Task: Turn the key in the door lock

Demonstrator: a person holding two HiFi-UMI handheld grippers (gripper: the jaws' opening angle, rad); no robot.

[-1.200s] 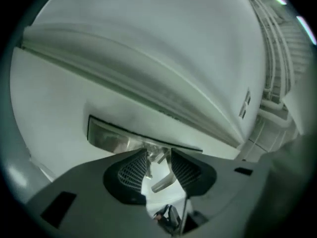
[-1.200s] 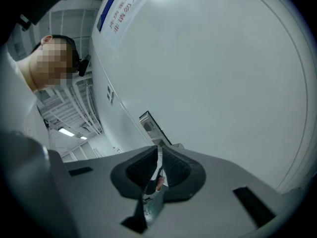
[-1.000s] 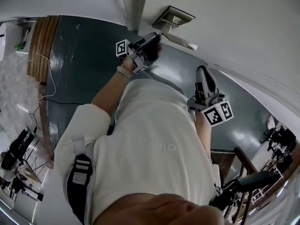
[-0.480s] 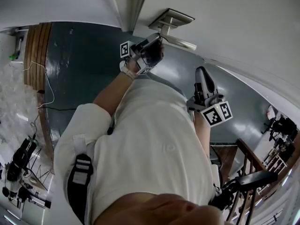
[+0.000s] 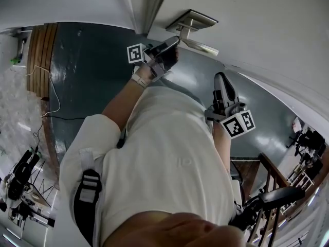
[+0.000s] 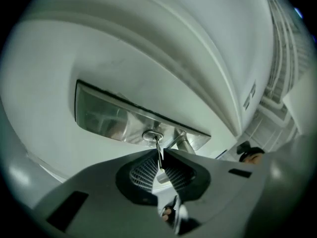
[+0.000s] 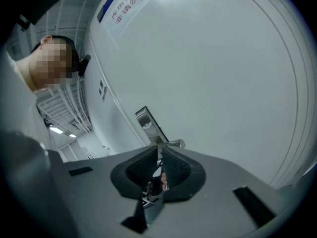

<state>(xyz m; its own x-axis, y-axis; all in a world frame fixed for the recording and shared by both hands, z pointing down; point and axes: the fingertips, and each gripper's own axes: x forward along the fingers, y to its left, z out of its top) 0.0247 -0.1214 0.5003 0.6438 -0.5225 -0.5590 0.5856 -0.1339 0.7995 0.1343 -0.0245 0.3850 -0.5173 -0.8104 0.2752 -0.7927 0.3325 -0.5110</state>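
we find the left gripper (image 6: 159, 155) low centre in its own view. its jaws have just been closing and now pinch the key (image 6: 158, 145), whose blade sits in the keyhole (image 6: 152, 136) of the lock plate (image 6: 114, 118), mid frame. the right gripper (image 7: 160, 155) hangs empty with jaws together, well apart from the lock plate. we judge the key seated and gripped, with the turn itself left to do.
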